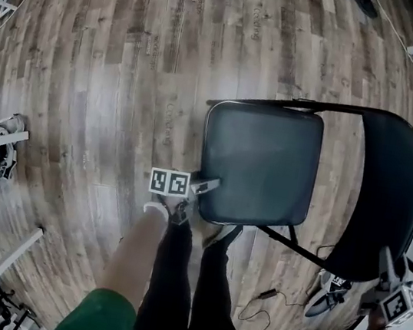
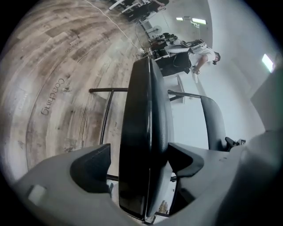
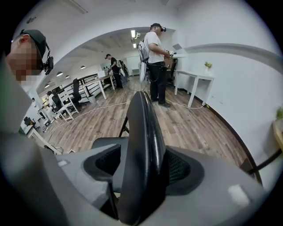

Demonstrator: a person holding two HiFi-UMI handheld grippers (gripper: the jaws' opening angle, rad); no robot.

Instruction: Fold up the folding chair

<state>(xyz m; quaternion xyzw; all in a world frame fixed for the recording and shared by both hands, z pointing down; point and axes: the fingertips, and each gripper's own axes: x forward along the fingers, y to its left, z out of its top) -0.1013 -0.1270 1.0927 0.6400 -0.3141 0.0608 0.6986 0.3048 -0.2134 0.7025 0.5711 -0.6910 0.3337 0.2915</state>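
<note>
Plainly the job is at its grasping step, with nothing folded yet. The black metal folding chair [image 1: 367, 232] stands fully open on the grey-brown wood-plank floor [image 1: 90, 64], just ahead of the person's feet. Its square black padded seat [image 1: 261, 165] lies flat, and its curved black backrest [image 1: 396, 167] is at the seat's right in the head view.

The left hand-held gripper [image 1: 207, 185] is at the seat's near corner. In its own view the seat's edge runs straight between the jaws, which are spread wide. One jaw lies against the padding while the other shows a gap, so nothing is clamped. The right hand-held gripper [image 1: 385, 266] straddles the backrest's top rim in the same released way (the rim fills most of the opening, but I judge the pads are not squeezing it).

Next, as I read it, both pairs of jaws need to close firmly on what they straddle — seat edge and backrest rim. After that the left hand would swing the seat's front up toward the backrest while the right steadies the frame. A shallow bite on the slick padding could slip — seating the jaws deeper first seems wise.
</note>
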